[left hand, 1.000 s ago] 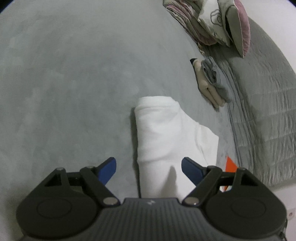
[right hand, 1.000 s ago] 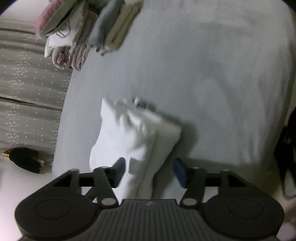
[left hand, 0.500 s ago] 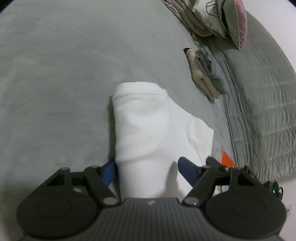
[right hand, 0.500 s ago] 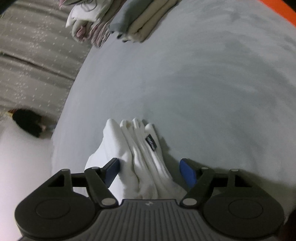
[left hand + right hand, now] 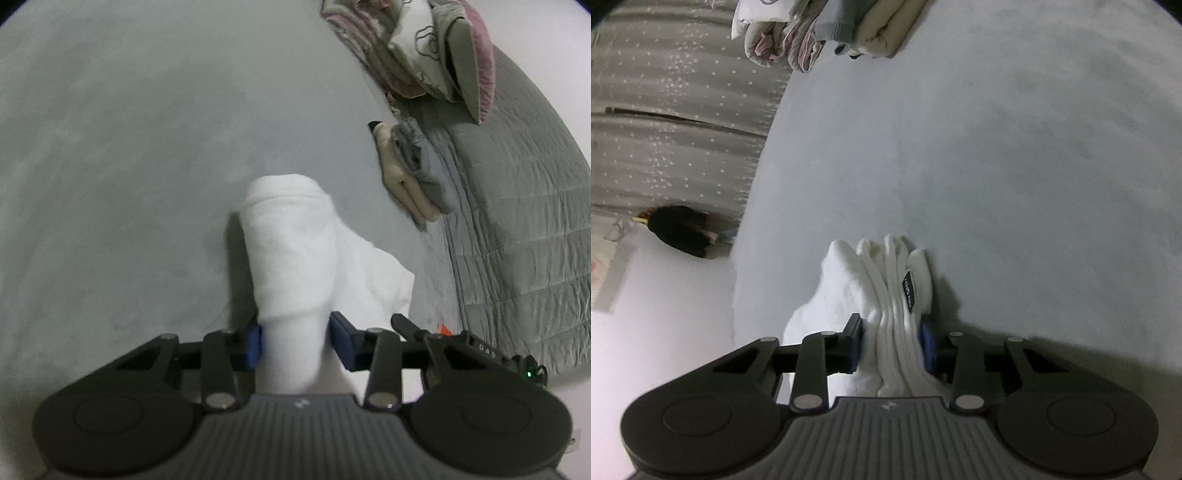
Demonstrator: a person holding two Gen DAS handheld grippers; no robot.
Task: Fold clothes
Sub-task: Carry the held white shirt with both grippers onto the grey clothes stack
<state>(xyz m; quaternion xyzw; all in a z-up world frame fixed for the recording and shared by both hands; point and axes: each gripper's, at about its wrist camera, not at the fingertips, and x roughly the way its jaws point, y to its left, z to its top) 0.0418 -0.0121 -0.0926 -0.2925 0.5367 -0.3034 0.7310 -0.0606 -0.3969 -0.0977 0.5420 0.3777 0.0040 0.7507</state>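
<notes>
Grey bedding (image 5: 129,166) spreads wide and soft, with a quilted grey cover (image 5: 517,221) along its far side. On it lies a folded white garment (image 5: 295,258), and a gripper has taken hold at each end. The left gripper (image 5: 295,341) is closing its jaws on the rolled fold, blue pads pressing the cloth from both sides; the nearest part of the garment disappears under the tool's body. The right gripper (image 5: 893,341) is closing too, squeezing the stacked white layers, where a small dark label (image 5: 908,291) shows, its lettering too small to read. Near the bed's edge sits a stack of folded clothes (image 5: 413,177), beige and grey, beside a patterned pillow pile (image 5: 424,55) cut off by the frame. A dark shape (image 5: 679,229) on the floor by the star-dotted curtain (image 5: 665,110) is hard to make out.
</notes>
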